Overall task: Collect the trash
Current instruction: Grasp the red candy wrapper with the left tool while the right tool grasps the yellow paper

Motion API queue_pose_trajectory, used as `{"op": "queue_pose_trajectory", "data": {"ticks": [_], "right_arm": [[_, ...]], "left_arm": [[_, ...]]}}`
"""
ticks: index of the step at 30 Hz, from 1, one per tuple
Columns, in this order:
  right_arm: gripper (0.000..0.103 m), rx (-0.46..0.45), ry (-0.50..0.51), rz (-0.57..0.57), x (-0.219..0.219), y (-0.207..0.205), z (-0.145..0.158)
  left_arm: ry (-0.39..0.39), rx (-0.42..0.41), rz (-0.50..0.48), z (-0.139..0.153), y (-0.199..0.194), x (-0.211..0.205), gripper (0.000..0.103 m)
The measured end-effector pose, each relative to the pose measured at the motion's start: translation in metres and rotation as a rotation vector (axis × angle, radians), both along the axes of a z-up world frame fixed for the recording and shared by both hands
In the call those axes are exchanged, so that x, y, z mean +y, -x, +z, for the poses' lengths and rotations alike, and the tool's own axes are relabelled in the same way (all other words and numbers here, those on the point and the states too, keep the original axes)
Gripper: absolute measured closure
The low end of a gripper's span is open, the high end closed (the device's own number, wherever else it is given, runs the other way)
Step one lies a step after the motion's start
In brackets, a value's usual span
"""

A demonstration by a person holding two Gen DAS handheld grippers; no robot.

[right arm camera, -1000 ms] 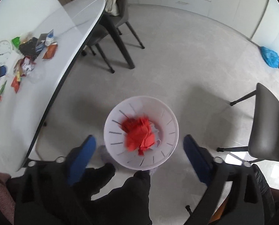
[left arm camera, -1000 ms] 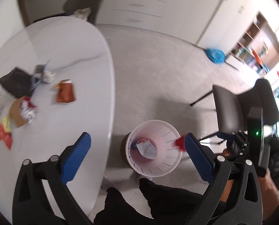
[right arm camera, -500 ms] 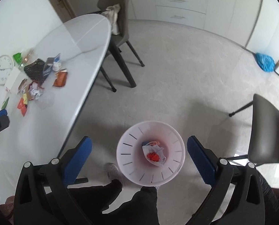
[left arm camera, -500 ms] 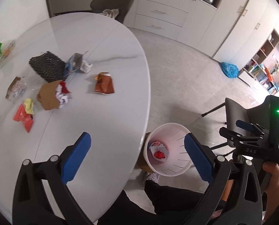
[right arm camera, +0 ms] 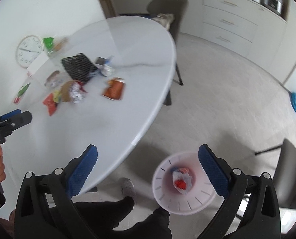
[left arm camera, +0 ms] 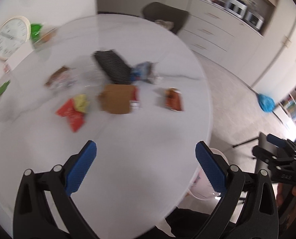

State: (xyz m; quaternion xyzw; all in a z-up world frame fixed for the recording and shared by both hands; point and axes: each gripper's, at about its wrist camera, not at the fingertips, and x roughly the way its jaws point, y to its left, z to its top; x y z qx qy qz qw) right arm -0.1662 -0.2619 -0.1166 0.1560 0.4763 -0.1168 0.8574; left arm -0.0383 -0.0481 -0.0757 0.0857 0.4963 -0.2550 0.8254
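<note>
Both your left gripper [left arm camera: 146, 159] and right gripper [right arm camera: 148, 163] are spread wide and empty; the white slotted plastic bin [right arm camera: 184, 183] sits on the floor just beside the white oval table [left arm camera: 128, 169]; beyond, mid-table, the orange-brown foil wrapper [left arm camera: 173, 99] looks light, crinkly, slippery; pinch a raised edge.

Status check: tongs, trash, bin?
Left tongs open, empty, over the table. Right tongs open, empty, by the bin. Wrappers in bin; orange wrapper nearest table edge. Nothing blocking.
</note>
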Motion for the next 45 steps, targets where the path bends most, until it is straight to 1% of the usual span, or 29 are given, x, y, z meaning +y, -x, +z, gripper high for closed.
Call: {"op": "queue_pose_trajectory", "data": {"ticks": [4,6,10,13,19,21,24,26,27,31,33,34,35,36,38,42,45], "right_arm": [[0.002,-0.028,-0.004,0.053,0.023,-0.031,0.006],[0.002,-0.041,-0.013,0.076,0.036,-0.048,0.009],[0.002,-0.048,-0.021,0.123,0.055,-0.077,0.010],[0.002,-0.039,-0.020,0.155,0.067,-0.097,0.007],[0.002,-0.012,0.000,0.211,0.083,-0.130,0.003],[0.002,-0.002,0.003,0.224,0.086,-0.138,0.001],[0.002,0.008,-0.002,0.237,0.089,-0.151,-0.001],[0.002,0.013,-0.008,0.243,0.090,-0.159,-0.002],[0.002,0.016,-0.010,0.248,0.091,-0.163,-0.002],[0.002,0.023,-0.009,0.281,0.094,-0.180,-0.002],[0.002,0.025,-0.007,0.305,0.097,-0.188,-0.002],[0.002,0.026,-0.006,0.317,0.098,-0.192,-0.002],[0.002,0.026,-0.003,0.333,0.101,-0.196,-0.001],[0.002,0.026,0.000,0.345,0.102,-0.200,0.000],[0.002,0.020,0.005,0.370,0.107,-0.207,0.002],[0.002,-0.005,0.004,0.434,0.122,-0.220,0.007],[0.002,-0.017,0.006,0.497,0.139,-0.233,0.008]], "left_arm": [[-0.012,-0.004,0.091,-0.005,-0.026,0.037,0.008],[-0.025,-0.011,0.121,-0.007,-0.037,0.053,0.008],[-0.038,-0.009,0.167,-0.014,-0.052,0.073,0.008],[-0.045,-0.010,0.203,-0.025,-0.065,0.084,0.008],[-0.075,0.028,0.314,-0.068,-0.102,0.095,0.008],[-0.075,0.044,0.334,-0.080,-0.112,0.094,0.008],[-0.089,0.056,0.355,-0.100,-0.130,0.089,0.011],[-0.102,0.075,0.361,-0.113,-0.141,0.085,0.019],[-0.105,0.088,0.364,-0.120,-0.147,0.083,0.020],[-0.104,0.116,0.384,-0.134,-0.162,0.078,0.030],[-0.087,0.131,0.396,-0.139,-0.167,0.078,0.037],[-0.083,0.137,0.402,-0.140,-0.169,0.078,0.042],[-0.087,0.124,0.412,-0.139,-0.170,0.078,0.050],[-0.092,0.124,0.413,-0.138,-0.170,0.078,0.053],[-0.094,0.121,0.409,-0.136,-0.171,0.080,0.063],[-0.052,0.143,0.410,-0.135,-0.172,0.093,0.065],[-0.024,0.156,0.428,-0.134,-0.172,0.112,0.065]]}}
